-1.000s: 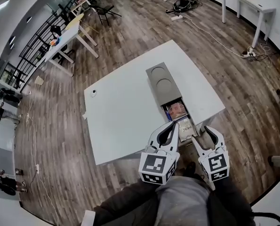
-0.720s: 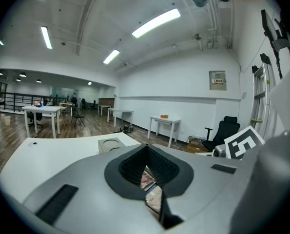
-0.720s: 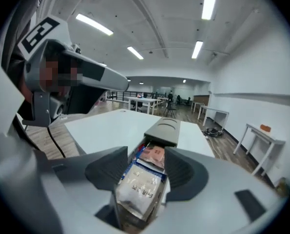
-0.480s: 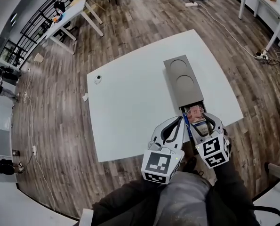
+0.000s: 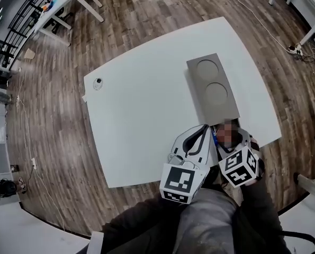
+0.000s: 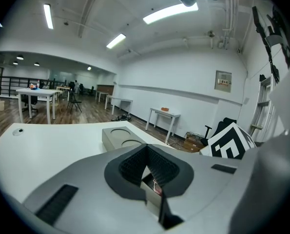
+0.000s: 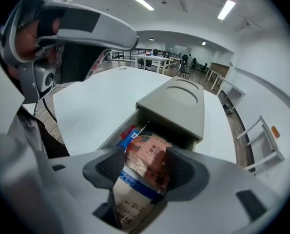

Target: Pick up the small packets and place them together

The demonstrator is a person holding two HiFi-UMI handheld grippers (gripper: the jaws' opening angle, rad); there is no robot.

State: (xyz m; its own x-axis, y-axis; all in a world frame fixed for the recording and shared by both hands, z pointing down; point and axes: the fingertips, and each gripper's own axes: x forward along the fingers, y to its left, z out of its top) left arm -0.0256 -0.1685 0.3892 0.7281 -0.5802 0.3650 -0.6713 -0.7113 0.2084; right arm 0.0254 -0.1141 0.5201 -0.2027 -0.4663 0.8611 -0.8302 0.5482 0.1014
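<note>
A grey drawer unit [image 5: 213, 86] lies on the white table [image 5: 141, 115], its drawer pulled out toward me. My right gripper [image 5: 232, 135] is down in that drawer. In the right gripper view the right gripper [image 7: 145, 155] has its jaws opening around a pink packet [image 7: 152, 160] that lies on a white-and-blue packet [image 7: 130, 199]; a gap shows at the left pad. More blue and red packets [image 7: 129, 134] lie deeper in the drawer. My left gripper [image 5: 204, 129] hovers just left of the drawer, and the left gripper [image 6: 146, 150] is shut with nothing in it.
A small round white object [image 5: 97, 82] sits near the table's far left corner. The table's front edge runs just under both grippers. Wooden floor surrounds the table, with a cable [image 5: 263, 25] and other tables farther off.
My right gripper has moved forward from the table's front edge into the open drawer, over the packets. The left gripper stays beside the drawer, still shut.
</note>
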